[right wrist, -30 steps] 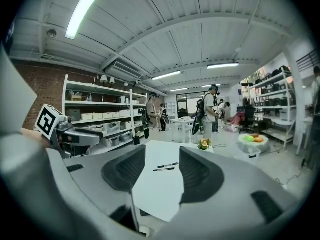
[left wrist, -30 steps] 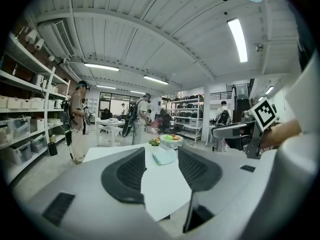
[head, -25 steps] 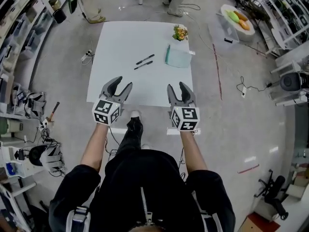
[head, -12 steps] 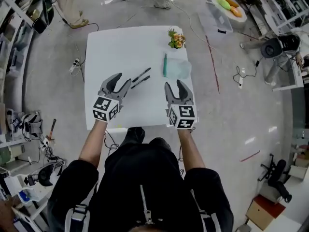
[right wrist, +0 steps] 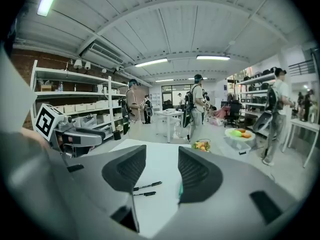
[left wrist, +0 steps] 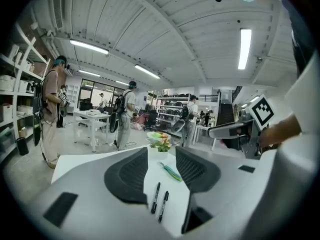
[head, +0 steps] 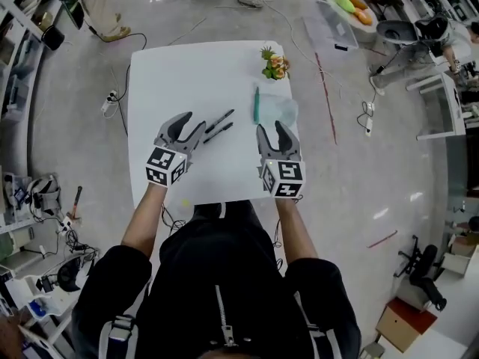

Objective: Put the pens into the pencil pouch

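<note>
**Two pens and pouch on white table, both grippers open and empty**

Head view only: the full layout. The white table (head: pixel 187 73) holds two black pens (head: pixel 219 123) at centre frame, the clear pouch (head: pixel 275 111) with its teal edge to their right, well apart from them, and a small flower ornament (head: pixel 275 62) above it. The left gripper (head: pixel 191 123) sits just left of the pens, and the right gripper (head: pixel 271 129) just below the pouch. Left gripper view: jaws apart, just now narrowed a little, nothing pressed between them. The pens (left wrist: pixel 159 201) lie side by side on the table at lower centre, with the pouch's teal edge (left wrist: pixel 171 171) beyond. Right gripper view: jaws apart and empty, pens (right wrist: pixel 146 189) at lower centre left. The pouch shows only as a teal sliver, seemingly behind the right-hand jaw.
</note>
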The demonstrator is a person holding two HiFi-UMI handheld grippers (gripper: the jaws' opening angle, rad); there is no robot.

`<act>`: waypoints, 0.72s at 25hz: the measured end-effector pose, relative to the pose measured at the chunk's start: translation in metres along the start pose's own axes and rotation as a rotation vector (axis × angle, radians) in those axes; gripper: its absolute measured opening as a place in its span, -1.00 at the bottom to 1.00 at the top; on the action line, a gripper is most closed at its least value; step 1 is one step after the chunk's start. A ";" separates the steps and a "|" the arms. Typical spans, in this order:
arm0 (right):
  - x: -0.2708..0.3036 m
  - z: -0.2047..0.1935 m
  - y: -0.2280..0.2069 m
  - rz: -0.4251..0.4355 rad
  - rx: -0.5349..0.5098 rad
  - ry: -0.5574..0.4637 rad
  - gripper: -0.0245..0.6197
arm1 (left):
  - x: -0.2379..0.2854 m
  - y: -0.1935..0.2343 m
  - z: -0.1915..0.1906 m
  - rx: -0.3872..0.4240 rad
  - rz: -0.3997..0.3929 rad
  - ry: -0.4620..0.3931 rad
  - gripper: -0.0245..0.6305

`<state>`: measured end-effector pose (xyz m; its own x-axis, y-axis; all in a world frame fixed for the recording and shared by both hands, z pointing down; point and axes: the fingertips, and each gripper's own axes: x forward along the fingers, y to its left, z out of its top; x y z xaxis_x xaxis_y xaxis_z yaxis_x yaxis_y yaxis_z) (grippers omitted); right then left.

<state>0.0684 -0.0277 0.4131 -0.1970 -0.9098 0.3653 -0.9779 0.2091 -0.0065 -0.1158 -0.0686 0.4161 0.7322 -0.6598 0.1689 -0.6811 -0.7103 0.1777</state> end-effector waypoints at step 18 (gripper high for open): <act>0.056 -0.038 -0.029 0.021 -0.049 0.122 -0.31 | 0.017 0.014 -0.045 -0.024 0.012 0.129 -0.33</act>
<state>0.0885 -0.0713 0.4691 -0.2042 -0.8555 0.4759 -0.9684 0.2475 0.0294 -0.1128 -0.0787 0.4652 0.7188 -0.6298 0.2944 -0.6906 -0.6958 0.1974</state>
